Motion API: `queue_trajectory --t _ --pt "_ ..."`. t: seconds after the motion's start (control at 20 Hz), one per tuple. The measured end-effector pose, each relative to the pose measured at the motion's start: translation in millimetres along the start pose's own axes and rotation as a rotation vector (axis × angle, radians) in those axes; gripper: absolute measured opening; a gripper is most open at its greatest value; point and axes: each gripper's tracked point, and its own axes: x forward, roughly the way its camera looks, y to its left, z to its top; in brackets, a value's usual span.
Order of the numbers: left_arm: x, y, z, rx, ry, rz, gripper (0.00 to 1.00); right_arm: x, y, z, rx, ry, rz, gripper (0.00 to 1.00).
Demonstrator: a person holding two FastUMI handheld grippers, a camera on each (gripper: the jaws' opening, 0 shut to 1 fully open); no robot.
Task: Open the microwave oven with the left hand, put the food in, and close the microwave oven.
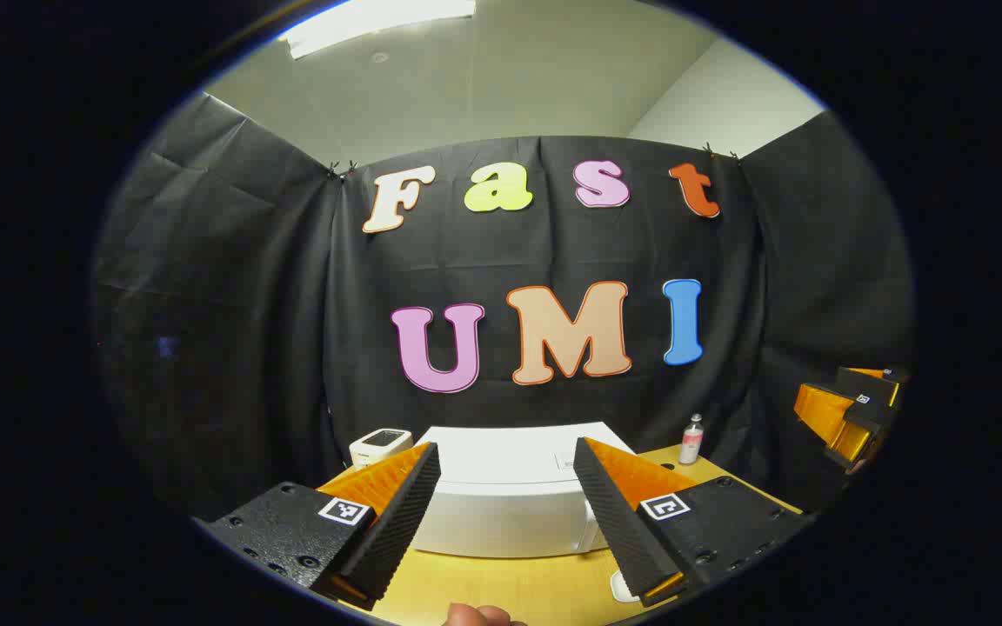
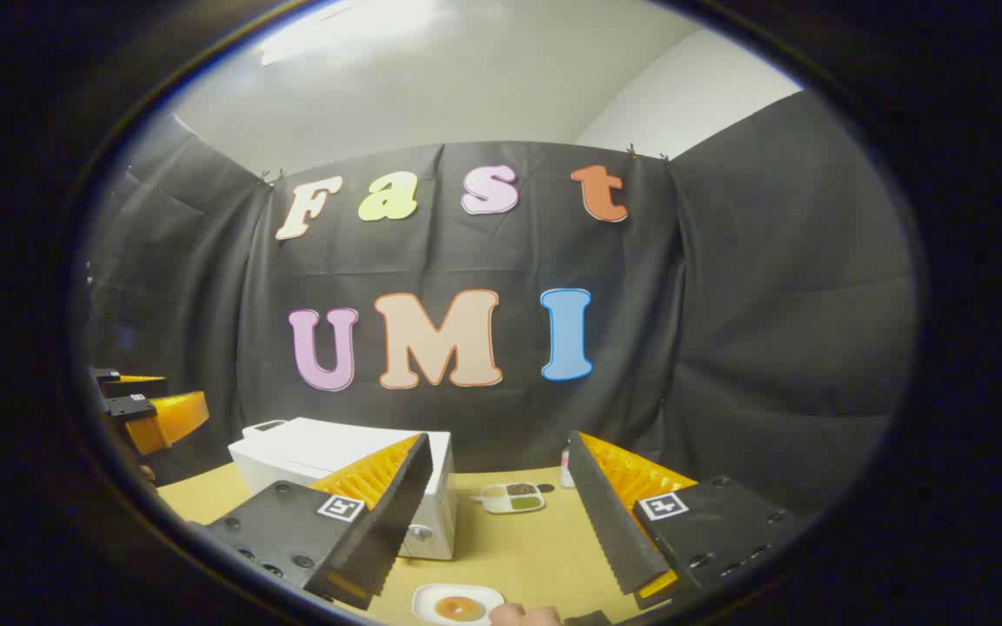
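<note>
1. L gripper [image 1: 505, 522]: jaws spread wide, nothing held, raised above table [image 1: 510, 591], facing white microwave [image 1: 501, 496] w/ door closed.
2. R gripper [image 2: 497, 522]: jaws apart, empty.
3. Food, on white plate [image 2: 457, 604], on table front of microwave, just below R gripper.
4. Small tray [image 2: 514, 497] & bottle [image 1: 691, 439] farther back.

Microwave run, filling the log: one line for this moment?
white box-shaped microwave: closed | left hand-held gripper: open | right hand-held gripper: open | white plate of food: on table
</note>
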Motion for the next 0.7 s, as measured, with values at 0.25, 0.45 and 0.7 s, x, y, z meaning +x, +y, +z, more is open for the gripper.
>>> queue_trajectory --t 0.25,0.45,0.7 --pt "6.1 3.3 -0.2 0.011 -0.002 0.017 0.97 8.2 9.4 0.0 0.007 -0.003 0.036 0.96" --pt "7.6 0.8 0.3 0.01 -0.004 0.009 0.97 14.1 14.4 1.0 0.035 -0.01 0.049 0.96" --pt "12.6 2.2 -1.4 0.005 0.004 0.01 0.97 17.1 19.9 6.6 0.009 -0.029 0.067 0.96"
